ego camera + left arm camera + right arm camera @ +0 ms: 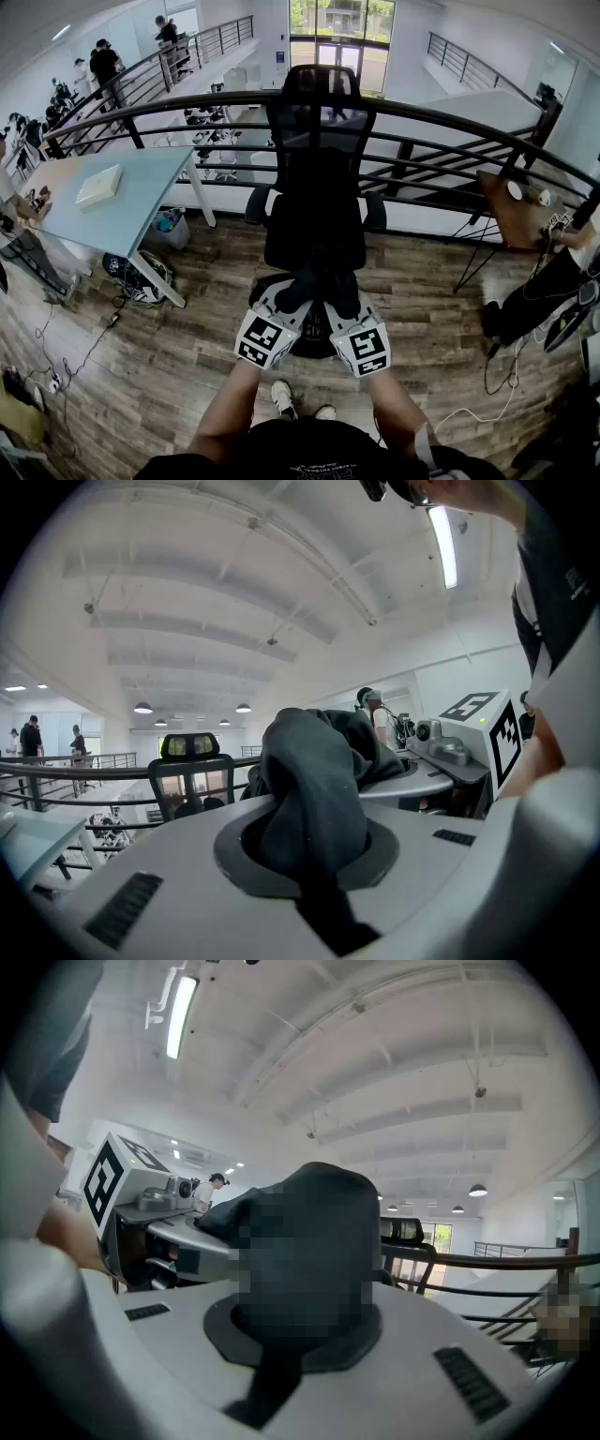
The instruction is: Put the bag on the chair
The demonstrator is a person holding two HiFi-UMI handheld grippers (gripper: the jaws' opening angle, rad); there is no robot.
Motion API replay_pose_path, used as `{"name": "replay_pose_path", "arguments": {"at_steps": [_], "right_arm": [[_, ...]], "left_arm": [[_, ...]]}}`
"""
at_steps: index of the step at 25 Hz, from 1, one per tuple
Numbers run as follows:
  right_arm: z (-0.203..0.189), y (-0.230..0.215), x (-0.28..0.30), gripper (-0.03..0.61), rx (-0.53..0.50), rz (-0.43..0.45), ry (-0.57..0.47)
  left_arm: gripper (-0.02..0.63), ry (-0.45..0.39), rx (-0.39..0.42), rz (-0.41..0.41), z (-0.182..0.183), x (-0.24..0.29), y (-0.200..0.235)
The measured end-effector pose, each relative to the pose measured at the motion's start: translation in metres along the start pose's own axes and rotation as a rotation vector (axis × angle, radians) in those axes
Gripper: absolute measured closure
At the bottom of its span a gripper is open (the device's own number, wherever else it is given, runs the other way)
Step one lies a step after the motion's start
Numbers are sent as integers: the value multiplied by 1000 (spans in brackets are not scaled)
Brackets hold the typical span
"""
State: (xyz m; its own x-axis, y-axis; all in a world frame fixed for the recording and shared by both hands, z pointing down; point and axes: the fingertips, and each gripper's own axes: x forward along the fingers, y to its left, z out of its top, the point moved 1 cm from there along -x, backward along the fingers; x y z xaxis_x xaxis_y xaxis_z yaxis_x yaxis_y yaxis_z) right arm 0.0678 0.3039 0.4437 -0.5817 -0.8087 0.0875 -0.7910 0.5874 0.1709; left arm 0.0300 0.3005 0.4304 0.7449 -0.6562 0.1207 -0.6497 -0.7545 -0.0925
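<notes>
Plainly we have the bag (315, 330) in both grippers at once. It hangs between them in front of the black office chair (315, 239), below the seat's front edge and clear of the wooden floor (178, 366). Whether it brushes the seat edge we cannot tell from the head view.

The left gripper (311, 850) is closed almost fully on a thick gather of dark cloth, which wells up out of the jaws in a rounded fold. The right gripper (298, 1340) is pinched just as tightly on a second gather of the same cloth. The two holds sit close together at the top of the bag, and the body droops beneath them.

We judge the bag to be soft and limp — cloth with no frame, sagging wherever it is not held. It looks light enough, since both grippers carry it roughly level without strain, though we cannot see what is inside. Nothing about it looks fragile. The risk is slip: smooth fabric can creep out of narrow jaws, so a bunched fold is a better hold than a single layer. The top edge, where we have it now, seems the right place to hold.

Because it will slump, we would raise it over the seat edge and lower its base onto the middle of the seat, leaning it on the backrest before letting go. A chair of this kind may swivel if nudged — best to touch it gently.
</notes>
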Motion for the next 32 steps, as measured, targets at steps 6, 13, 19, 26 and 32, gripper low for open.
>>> {"name": "replay_pose_path", "arguments": {"at_steps": [6,13,19,26,32], "right_arm": [[-5,4,-13,538,16,6,13],[-5,14,-16,537,23,30,-2],[7,14,-9,537,29,33,-37],[10,13,7,537,26,21,-40],[16,10,26,537,26,4,-39]], "left_arm": [[558,1,-36,-12,-4,-3,-12],[558,-13,-57,-4,-5,-13,-15],[558,-29,-36,-8,5,-15,-7],[558,-38,-20,-12,5,-13,10],[558,-41,-21,-32,7,-8,29]]}}
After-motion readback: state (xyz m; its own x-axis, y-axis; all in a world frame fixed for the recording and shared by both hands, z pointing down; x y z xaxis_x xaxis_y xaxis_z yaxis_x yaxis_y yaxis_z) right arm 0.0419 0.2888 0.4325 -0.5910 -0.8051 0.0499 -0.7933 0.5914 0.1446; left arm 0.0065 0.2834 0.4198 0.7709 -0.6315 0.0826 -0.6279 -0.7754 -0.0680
